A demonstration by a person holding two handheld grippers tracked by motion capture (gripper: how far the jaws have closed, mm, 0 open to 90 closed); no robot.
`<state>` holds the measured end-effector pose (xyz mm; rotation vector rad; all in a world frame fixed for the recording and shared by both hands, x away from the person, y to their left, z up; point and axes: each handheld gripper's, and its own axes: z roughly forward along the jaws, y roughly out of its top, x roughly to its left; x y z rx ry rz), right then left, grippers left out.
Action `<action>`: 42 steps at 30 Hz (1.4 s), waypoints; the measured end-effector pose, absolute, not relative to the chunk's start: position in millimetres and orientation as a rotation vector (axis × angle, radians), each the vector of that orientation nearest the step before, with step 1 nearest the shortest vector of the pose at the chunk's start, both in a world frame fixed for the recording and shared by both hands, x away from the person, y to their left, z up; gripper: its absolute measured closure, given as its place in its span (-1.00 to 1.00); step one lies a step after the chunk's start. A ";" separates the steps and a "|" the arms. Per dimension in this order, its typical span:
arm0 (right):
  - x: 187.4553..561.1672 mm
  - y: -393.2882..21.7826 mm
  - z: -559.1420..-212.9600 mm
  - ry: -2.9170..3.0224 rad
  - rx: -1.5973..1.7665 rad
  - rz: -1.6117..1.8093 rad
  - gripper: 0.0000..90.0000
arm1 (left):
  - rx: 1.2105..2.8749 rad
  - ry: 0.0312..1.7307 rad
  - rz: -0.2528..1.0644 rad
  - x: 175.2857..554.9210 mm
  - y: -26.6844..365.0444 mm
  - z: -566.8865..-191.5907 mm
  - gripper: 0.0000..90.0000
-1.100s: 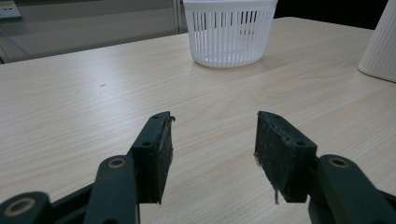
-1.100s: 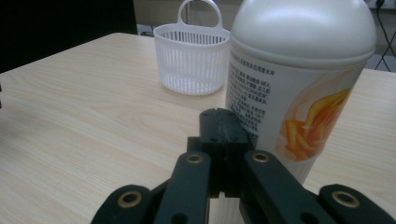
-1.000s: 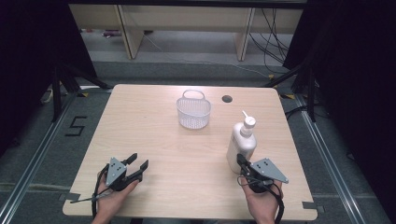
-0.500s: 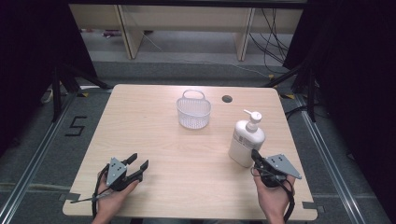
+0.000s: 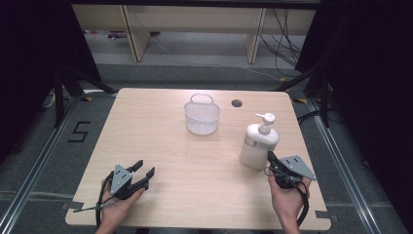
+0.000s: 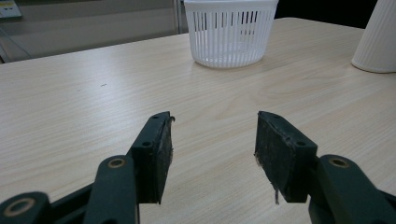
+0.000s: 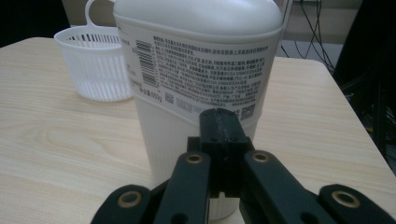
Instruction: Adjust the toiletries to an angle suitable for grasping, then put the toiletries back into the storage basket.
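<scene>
Change: the right gripper [image 5: 271, 157] has slid toward the table's right edge.
Table: light wooden table [image 5: 160, 141].
Bottle: white plastic pump bottle [image 5: 258, 144], upright at right, just ahead of the jaws.
Right gripper: jaws pressed together, empty.
Left gripper [image 5: 144, 168]: jaws spread, empty.

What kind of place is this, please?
Probably a lab set up for recording: a bare wooden table ringed by dark curtains, a floor marking "5", loose cables, and two staged props.
</scene>
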<state>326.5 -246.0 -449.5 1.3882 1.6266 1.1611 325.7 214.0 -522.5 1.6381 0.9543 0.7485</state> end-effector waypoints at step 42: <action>303.5 -253.1 -431.6 1.430 1.299 1.196 -0.10 | 1.610 0.992 0.757 326.5 214.5 -522.6 -0.01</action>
